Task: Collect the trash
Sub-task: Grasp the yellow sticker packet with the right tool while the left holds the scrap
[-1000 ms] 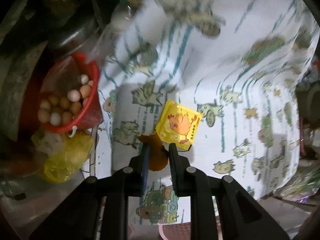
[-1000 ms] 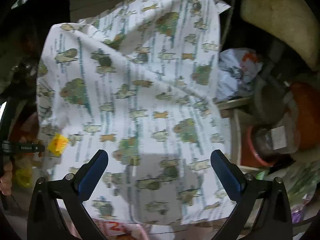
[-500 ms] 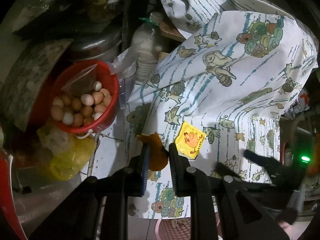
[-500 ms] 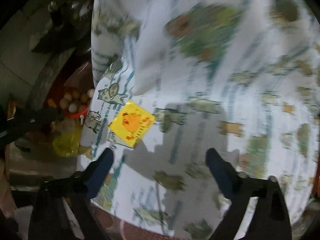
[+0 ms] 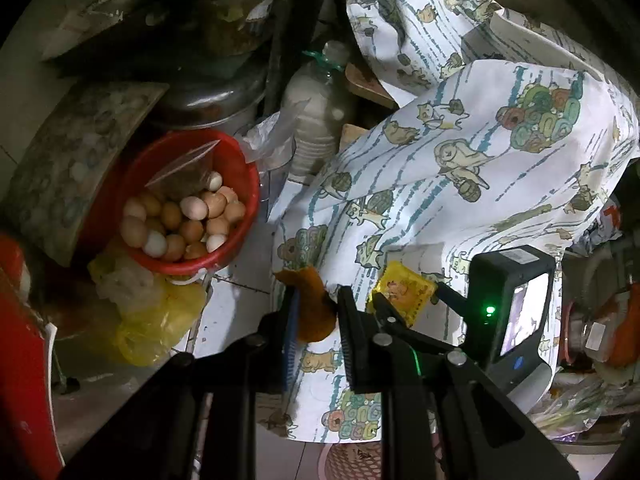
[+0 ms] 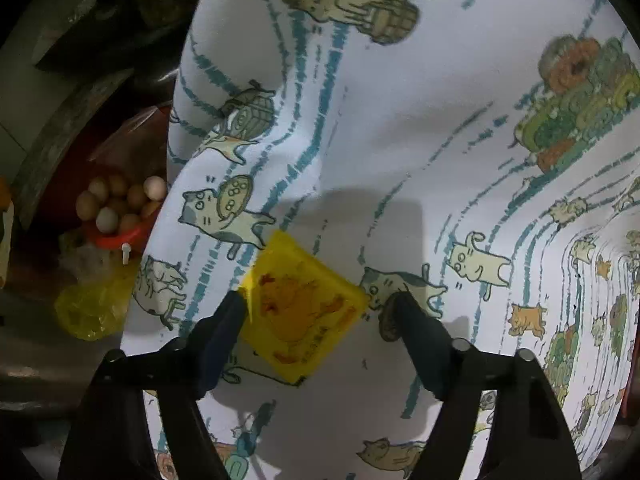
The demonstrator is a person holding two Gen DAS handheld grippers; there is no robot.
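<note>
My left gripper (image 5: 316,312) pinches one orange scrap (image 5: 314,308). My right gripper (image 6: 320,312), jaws closing, straddles one yellow packet (image 6: 302,306) lying near the patterned cloth's (image 6: 400,120) left edge, pads not yet pressing.

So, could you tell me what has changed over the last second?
The right gripper swung across the cloth and came down over the yellow packet, its jaws closing around it but not yet pressing. The left gripper stayed shut on the orange scrap; the packet has not moved.
</note>
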